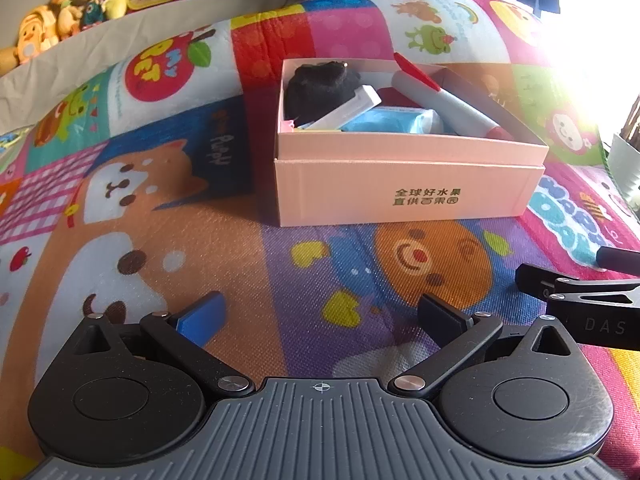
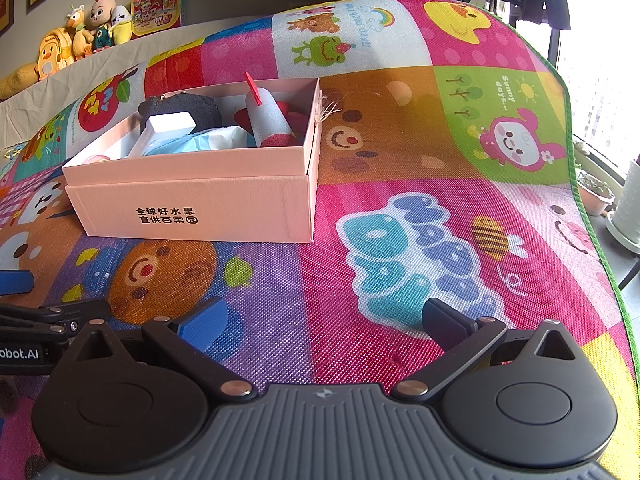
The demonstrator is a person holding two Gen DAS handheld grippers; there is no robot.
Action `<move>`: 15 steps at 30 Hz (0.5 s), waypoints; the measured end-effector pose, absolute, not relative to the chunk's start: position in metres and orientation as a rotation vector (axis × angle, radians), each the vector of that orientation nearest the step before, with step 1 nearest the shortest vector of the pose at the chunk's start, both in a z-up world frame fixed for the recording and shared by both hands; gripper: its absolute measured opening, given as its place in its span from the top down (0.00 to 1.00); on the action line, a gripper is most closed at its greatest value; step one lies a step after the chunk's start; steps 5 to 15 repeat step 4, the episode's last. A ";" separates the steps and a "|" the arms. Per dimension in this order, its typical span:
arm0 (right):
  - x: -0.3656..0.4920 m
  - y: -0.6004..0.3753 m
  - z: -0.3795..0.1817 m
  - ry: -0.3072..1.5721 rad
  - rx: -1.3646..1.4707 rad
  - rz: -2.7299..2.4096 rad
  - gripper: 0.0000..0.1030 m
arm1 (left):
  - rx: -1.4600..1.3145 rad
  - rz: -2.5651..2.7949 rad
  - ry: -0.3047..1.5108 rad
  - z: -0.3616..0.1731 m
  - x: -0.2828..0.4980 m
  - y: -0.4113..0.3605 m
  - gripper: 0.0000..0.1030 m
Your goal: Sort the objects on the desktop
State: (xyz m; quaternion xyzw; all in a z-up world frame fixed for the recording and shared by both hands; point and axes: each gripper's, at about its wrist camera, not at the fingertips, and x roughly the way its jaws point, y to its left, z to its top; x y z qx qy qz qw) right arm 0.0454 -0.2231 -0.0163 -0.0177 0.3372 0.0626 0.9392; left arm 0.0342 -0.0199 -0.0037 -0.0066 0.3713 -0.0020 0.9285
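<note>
A pale pink cardboard box (image 1: 408, 184) with dark printed characters on its front wall sits on a bright patchwork cartoon play mat (image 1: 160, 240). The box is the landmark. Inside it lie a black fuzzy plush item (image 1: 320, 84) at the far left corner, a white rectangular case (image 1: 348, 110) leaning in front of it, a light blue plastic packet (image 1: 384, 122) near the front wall, and a white cylinder with red ends (image 1: 448, 108).

In the left wrist view that cylinder's long axis runs diagonally from the box's far wall to its near right corner. The right wrist view instead shows the box (image 2: 192, 204) at an angle, with a frayed string at its far right corner and, right of the box, the mat's green edge and potted plants (image 2: 596, 192) by a window.

Both tools hover low in front of the box, pointing toward it. The left gripper (image 1: 320, 316) has its fingers spread wide, holding nothing. The right gripper (image 2: 324, 320) is likewise spread and empty, sitting just right of the left one.

Soft toys (image 1: 72, 8) line a ledge behind the box.
</note>
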 end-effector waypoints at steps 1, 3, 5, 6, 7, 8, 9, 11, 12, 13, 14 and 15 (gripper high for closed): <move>0.045 -0.223 -0.016 0.688 -0.036 0.128 0.00 | -0.014 -0.004 0.758 -0.004 0.034 -0.020 0.00; 0.045 -0.223 -0.016 0.688 -0.036 0.128 0.00 | -0.013 -0.003 0.757 -0.004 0.034 -0.020 0.00; 0.045 -0.223 -0.016 0.688 -0.037 0.128 0.00 | -0.014 -0.003 0.757 -0.004 0.034 -0.020 0.00; 0.045 -0.223 -0.016 0.688 -0.037 0.128 0.00 | -0.014 -0.003 0.757 -0.004 0.034 -0.020 0.00; 0.045 -0.223 -0.016 0.688 -0.037 0.128 0.00 | -0.014 -0.003 0.757 -0.004 0.034 -0.020 0.00; 0.045 -0.223 -0.016 0.688 -0.037 0.128 0.00 | -0.014 -0.003 0.757 -0.004 0.034 -0.020 0.00; 0.045 -0.223 -0.016 0.688 -0.037 0.128 0.00 | -0.014 -0.003 0.757 -0.004 0.034 -0.020 0.00; 0.045 -0.223 -0.016 0.688 -0.037 0.128 0.00 | -0.014 -0.003 0.757 -0.004 0.034 -0.020 0.00; 0.045 -0.223 -0.016 0.688 -0.037 0.128 0.00 | -0.014 -0.003 0.757 -0.004 0.034 -0.020 0.00; 0.045 -0.223 -0.016 0.688 -0.037 0.128 0.00 | -0.014 -0.003 0.757 -0.004 0.034 -0.020 0.00; 0.045 -0.223 -0.016 0.688 -0.037 0.128 0.00 | -0.014 -0.003 0.757 -0.004 0.034 -0.020 0.00; 0.045 -0.223 -0.016 0.688 -0.037 0.128 0.00 | -0.014 -0.003 0.757 -0.004 0.034 -0.020 0.00</move>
